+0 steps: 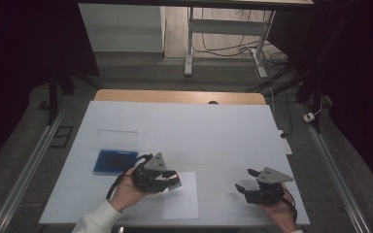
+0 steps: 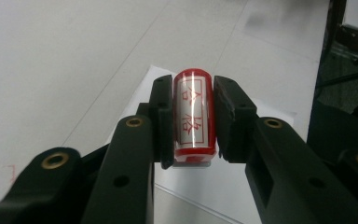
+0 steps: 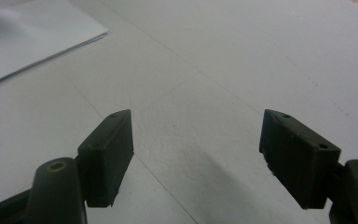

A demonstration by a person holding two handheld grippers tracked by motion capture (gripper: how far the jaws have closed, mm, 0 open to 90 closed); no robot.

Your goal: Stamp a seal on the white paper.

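Ink pad (image 1: 115, 161): blue, flat, lying open on the left of the table (image 1: 223, 126), its clear lid (image 1: 118, 138) set down just beyond it. Judged already opened and ready; whether the stamp has been inked cannot be told.

Left gripper (image 1: 172, 181): jaws closed tight on a red stamp (image 2: 194, 116), a small cylinder with red characters on a white label, pinched from both sides. In the high view it hangs over the left edge of the paper sheet (image 1: 182, 196).

Paper sheet: white, near the front edge of the table between the two hands. No print is visible on it, so the stamping itself is judged still to come, then the return of the stamp.

Right gripper (image 1: 245, 179): jaws spread wide with nothing between them, resting above bare table to the right of the sheet, well apart from it.
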